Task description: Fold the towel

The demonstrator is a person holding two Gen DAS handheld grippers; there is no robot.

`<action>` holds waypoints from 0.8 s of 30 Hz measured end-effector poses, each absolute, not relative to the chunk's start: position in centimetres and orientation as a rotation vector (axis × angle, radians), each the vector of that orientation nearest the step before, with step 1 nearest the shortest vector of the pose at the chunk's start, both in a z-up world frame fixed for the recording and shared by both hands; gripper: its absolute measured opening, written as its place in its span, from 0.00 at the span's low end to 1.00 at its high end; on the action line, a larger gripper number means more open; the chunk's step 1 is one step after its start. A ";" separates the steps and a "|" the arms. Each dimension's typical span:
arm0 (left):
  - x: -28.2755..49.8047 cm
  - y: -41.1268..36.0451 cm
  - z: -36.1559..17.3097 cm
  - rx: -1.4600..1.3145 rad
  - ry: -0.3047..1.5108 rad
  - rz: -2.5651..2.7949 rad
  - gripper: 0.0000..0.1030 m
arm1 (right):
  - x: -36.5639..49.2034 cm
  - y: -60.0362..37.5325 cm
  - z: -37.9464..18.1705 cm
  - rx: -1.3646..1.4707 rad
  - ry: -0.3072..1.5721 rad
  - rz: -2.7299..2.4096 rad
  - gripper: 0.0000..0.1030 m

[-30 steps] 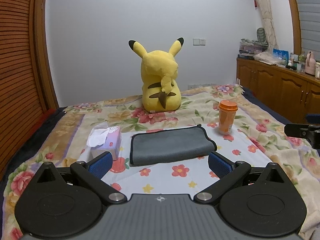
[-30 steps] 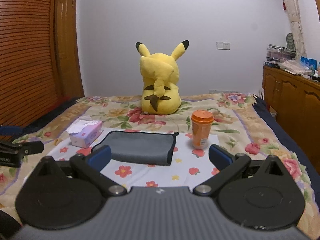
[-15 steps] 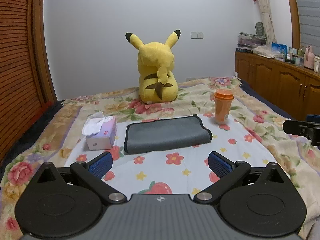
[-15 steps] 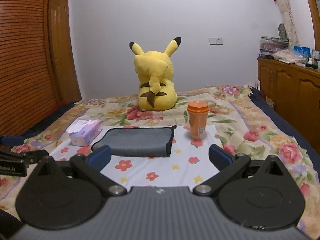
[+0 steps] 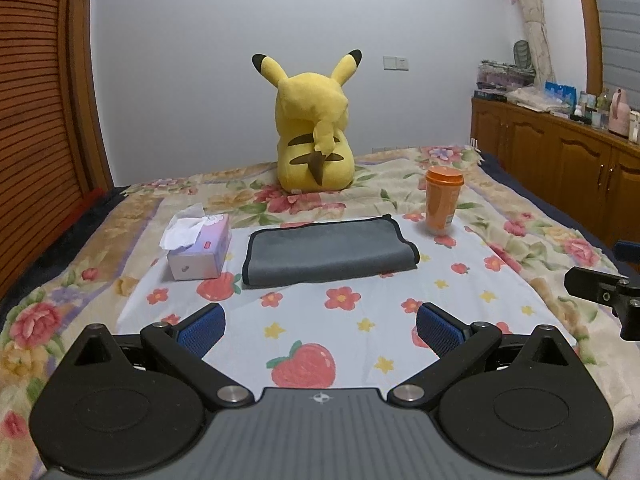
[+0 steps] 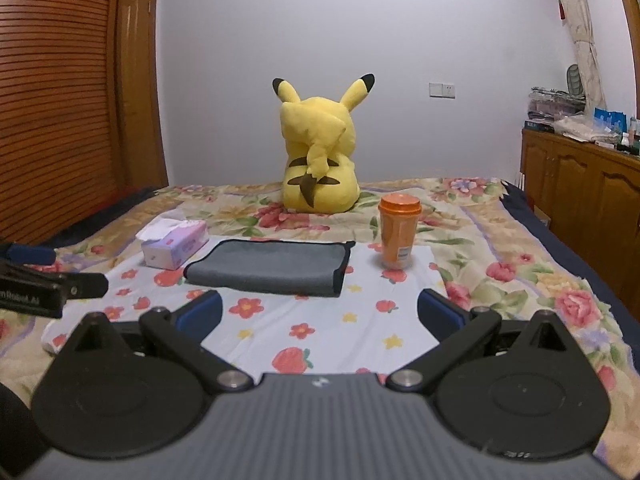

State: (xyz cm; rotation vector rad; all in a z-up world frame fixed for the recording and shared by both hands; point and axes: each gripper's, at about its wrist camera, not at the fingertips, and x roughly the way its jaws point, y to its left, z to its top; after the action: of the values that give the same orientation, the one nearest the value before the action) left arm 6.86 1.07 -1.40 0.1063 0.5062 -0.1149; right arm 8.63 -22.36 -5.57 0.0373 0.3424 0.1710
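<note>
A grey towel with a black hem (image 5: 328,252) lies folded flat on the flowered bed sheet (image 5: 304,324); it also shows in the right wrist view (image 6: 268,266). My left gripper (image 5: 320,326) is open and empty, held back from the towel's near edge. My right gripper (image 6: 318,312) is open and empty, also short of the towel and to its right. Each gripper shows at the edge of the other's view.
A tissue box (image 5: 200,246) sits left of the towel and an orange cup (image 5: 442,202) stands at its right. A yellow plush toy (image 5: 314,136) sits behind. Wooden cabinets (image 5: 560,160) line the right wall, a slatted wooden door (image 5: 36,120) the left.
Both grippers have drawn back and risen slightly from the towel, which now looks farther away. The towel, box and cup have not moved.
</note>
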 end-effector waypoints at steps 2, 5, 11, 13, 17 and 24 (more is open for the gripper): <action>6.5 1.0 -1.6 0.116 0.505 -0.110 1.00 | 8.4 -22.3 -5.6 0.035 0.341 0.174 1.00; 5.9 0.8 -2.0 0.128 0.498 -0.100 1.00 | 8.0 -22.2 -5.8 0.035 0.340 0.178 1.00; 5.1 0.5 -3.0 0.117 0.502 -0.098 1.00 | 7.7 -22.3 -6.3 0.049 0.348 0.185 1.00; 4.9 0.3 -3.4 0.123 0.499 -0.097 1.00 | 7.6 -22.3 -6.6 0.053 0.354 0.183 1.00; 4.7 0.1 -3.7 0.115 0.495 -0.096 1.00 | 7.7 -22.7 -7.3 0.072 0.374 0.182 1.00; 4.2 -0.6 -4.2 0.112 0.468 -0.091 1.00 | 7.8 -23.2 -8.1 0.080 0.388 0.168 1.00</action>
State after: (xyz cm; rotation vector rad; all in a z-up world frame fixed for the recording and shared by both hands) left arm 4.20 -0.65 -4.20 0.1124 0.4683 -0.0908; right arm 7.84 -23.24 -8.10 0.0804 0.3884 0.1683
